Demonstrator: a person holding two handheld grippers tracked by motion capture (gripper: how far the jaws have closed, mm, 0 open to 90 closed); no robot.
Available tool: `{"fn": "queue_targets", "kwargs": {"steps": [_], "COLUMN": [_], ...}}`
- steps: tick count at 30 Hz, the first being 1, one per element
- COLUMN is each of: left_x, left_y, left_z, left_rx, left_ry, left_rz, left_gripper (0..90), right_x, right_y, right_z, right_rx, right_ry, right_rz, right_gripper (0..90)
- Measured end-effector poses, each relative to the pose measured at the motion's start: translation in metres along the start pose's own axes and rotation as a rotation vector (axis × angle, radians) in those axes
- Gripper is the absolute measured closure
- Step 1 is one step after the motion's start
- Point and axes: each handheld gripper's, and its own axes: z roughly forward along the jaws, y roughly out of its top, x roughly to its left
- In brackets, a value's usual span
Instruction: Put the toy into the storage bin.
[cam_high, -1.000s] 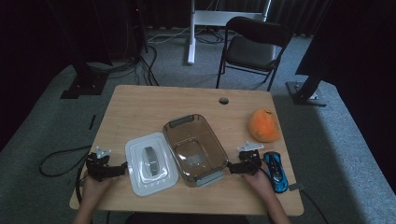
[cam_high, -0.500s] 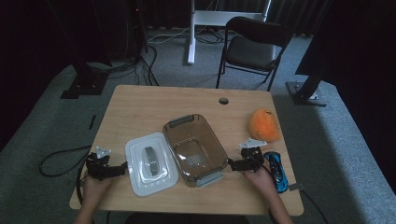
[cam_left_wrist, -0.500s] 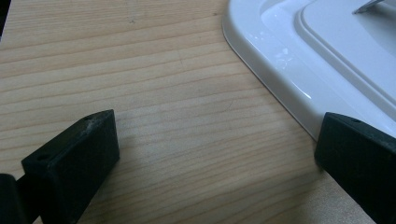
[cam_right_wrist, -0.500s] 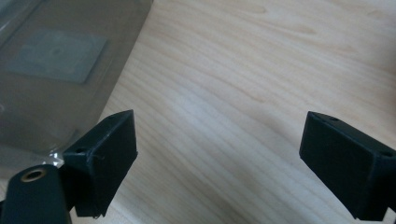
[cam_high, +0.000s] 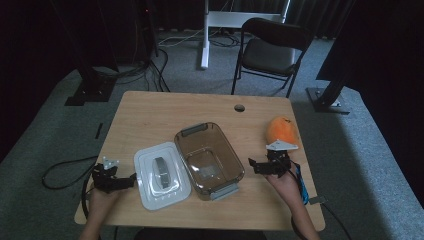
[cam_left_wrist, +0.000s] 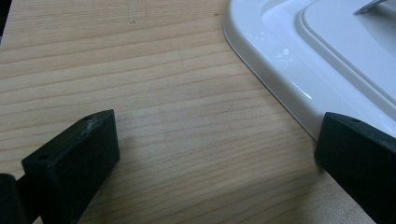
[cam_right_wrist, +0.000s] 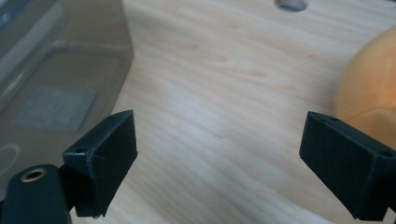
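Resting low on the table (cam_high: 150, 112), both grippers (fingers spread) flank the container (cam_high: 210, 159).

Left tool (cam_high: 131, 178), lower left of high view: black body, grey 3-cornered plate on top, dark cable off frame's left. Right tool (cam_high: 253, 165), lower right: black, pale plate, blue cable. Both w/ blocky matte-black jaws, small screw holes. Forearms bare, no sleeves.

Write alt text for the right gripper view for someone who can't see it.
The right gripper hovers with its two black jaws wide open over a bare stretch of the wooden table. A clear brown plastic container sits at the left, and part of an orange fruit at the right, just beyond one jaw.
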Motion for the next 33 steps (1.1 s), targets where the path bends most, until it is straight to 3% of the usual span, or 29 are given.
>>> {"fn": "queue_targets", "kwargs": {"steps": [8,18,33], "left_x": [0.0,0.0,0.0], "left_y": [0.0,0.0,0.0], "left_z": [0.0,0.0,0.0], "left_rx": [0.0,0.0,0.001], "left_ry": [0.0,-0.001,0.0], "left_rz": [0.0,0.001,0.002], "left_gripper": [0.3,0.2,0.2], "right_x": [-0.022,-0.048,-0.084], "right_y": [0.011,0.018,0.022], "right_z": [-0.015,-0.023,-0.021], "right_rx": [-0.058,-0.068,-0.058], "right_ry": [-0.073,-0.115,-0.186], "right_rz": [0.047,0.108,0.201], "right_gripper": [10.5,10.5,10.5]}}
